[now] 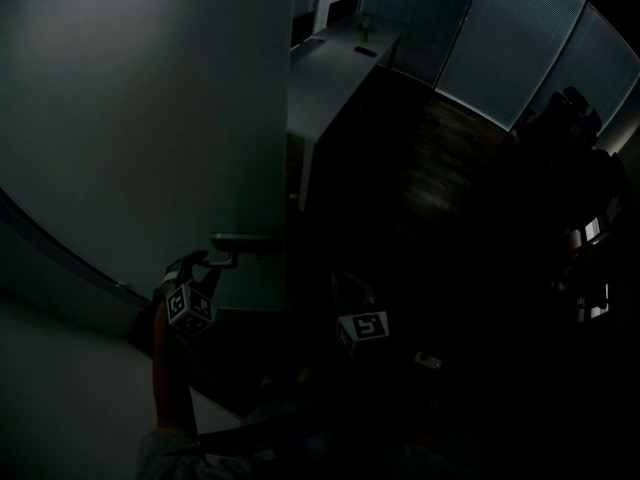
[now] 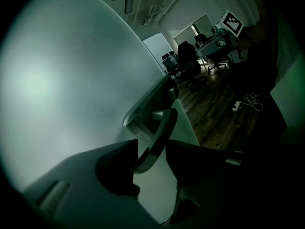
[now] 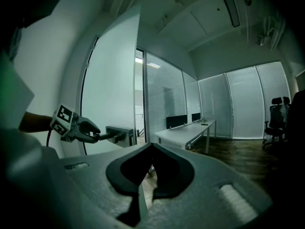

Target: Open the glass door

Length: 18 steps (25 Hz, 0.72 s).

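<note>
The frosted glass door [image 1: 150,118] stands ajar, its free edge toward the dim office. Its metal lever handle [image 1: 245,240] juts out from a plate near that edge. My left gripper [image 1: 205,263] is shut on the handle's outer end. In the left gripper view the handle [image 2: 159,130] runs up between the two jaws, which press on it from both sides. The right gripper view shows the same grip from the side, with the door [image 3: 112,80] and handle [image 3: 112,135]. My right gripper [image 3: 151,146] hangs in the doorway, shut and empty, its marker cube [image 1: 365,326] low in the head view.
A long white desk [image 1: 335,63] stands just beyond the door edge. Office chairs [image 1: 565,118] sit at the far right. Glass walls with blinds [image 1: 520,38] close off the back. A cable [image 2: 252,99] lies on the dark wood floor.
</note>
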Tool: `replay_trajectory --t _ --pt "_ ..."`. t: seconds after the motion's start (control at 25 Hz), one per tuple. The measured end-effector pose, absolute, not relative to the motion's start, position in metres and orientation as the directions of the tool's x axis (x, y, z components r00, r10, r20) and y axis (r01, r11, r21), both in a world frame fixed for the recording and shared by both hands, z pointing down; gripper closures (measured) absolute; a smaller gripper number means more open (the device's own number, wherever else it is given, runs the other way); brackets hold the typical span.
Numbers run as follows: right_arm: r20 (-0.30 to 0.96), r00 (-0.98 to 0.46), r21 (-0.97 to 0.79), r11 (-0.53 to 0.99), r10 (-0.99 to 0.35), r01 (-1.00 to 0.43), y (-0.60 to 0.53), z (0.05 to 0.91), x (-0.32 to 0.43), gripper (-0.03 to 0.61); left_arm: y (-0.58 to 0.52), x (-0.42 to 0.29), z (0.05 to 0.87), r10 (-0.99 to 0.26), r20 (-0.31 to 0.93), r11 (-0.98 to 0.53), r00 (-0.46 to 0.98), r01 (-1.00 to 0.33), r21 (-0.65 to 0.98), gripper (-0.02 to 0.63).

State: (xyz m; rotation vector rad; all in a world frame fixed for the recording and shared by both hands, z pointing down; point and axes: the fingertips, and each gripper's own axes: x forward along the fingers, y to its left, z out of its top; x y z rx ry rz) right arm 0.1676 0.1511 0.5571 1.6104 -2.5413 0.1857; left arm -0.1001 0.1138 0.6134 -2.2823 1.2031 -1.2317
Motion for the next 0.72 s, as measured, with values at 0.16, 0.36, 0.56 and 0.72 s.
replay_trajectory --t 0.16,0.36,0.56,0.72 --pt "0.167 -0.412 -0.028 0.413 -0.896 -0.910 0.160 0.554 0.169 0.577 0.127 -0.098 0.612 -0.781 0.550 -0.612 0.294 -0.533 -0.584 0.430" --pt "0.172 -0.397 -0.039 0.397 -0.902 -0.917 0.162 0.552 0.170 0.577 0.133 -0.096 0.610 -0.773 0.556 -0.626 0.307 -0.512 -0.588 0.430" --pt "0.167 -0.398 -0.031 0.399 -0.902 -0.916 0.187 0.552 0.161 0.577 0.166 -0.102 0.609 -0.772 0.554 -0.628 0.310 -0.507 -0.590 0.431" --pt "0.167 -0.401 -0.031 0.402 -0.901 -0.915 0.187 0.552 0.157 0.577 0.172 -0.103 0.611 -0.770 0.552 -0.631 0.319 -0.504 -0.590 0.430"
